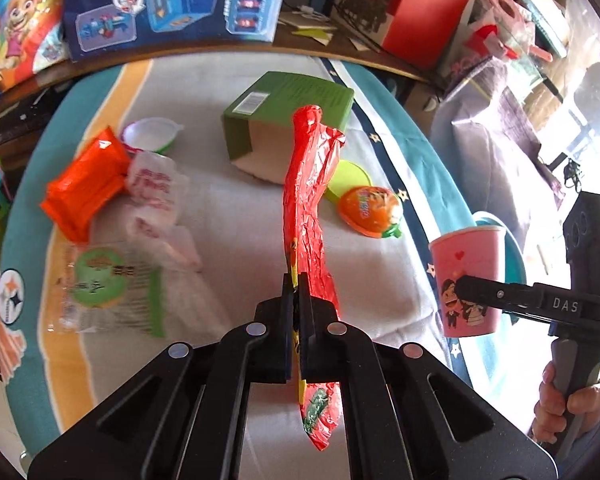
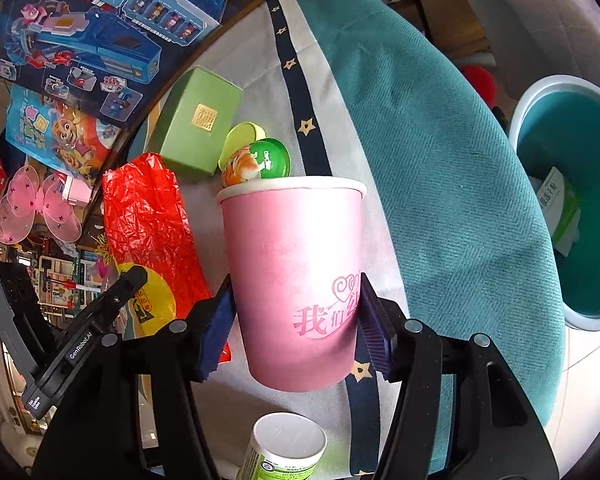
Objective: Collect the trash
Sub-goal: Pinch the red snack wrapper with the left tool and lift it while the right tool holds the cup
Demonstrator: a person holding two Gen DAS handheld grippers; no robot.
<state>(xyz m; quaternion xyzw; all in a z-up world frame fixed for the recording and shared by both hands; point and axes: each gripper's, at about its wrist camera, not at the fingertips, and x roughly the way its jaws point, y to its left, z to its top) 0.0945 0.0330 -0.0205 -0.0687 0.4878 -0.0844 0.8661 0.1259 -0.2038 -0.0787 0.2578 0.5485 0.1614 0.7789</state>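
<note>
While both tools are raised above the striped cloth (image 1: 228, 216):
Left gripper (image 1: 298, 292): pinched tight on a crinkled red wrapper (image 1: 306, 184), which stands up off the cloth.
Right gripper (image 2: 296, 320): clamping an upright pink paper cup (image 2: 296, 264).
Teal bin (image 2: 572, 208): at the right, off the cloth.

My left hand-held gripper (image 1: 298, 284) is matte black, its linkage arms pinned with round silver rivets, and its fingers carry dark blue pads (image 1: 286, 300). My right hand-held gripper (image 2: 296, 320) has the same black frame, silver pins and ribbed blue pads (image 2: 374, 338). From the left camera its side reads "DAS" in white, with a small screw, a green light and a grey handle. The left unit's side reads "GenRobot.AI".
</note>
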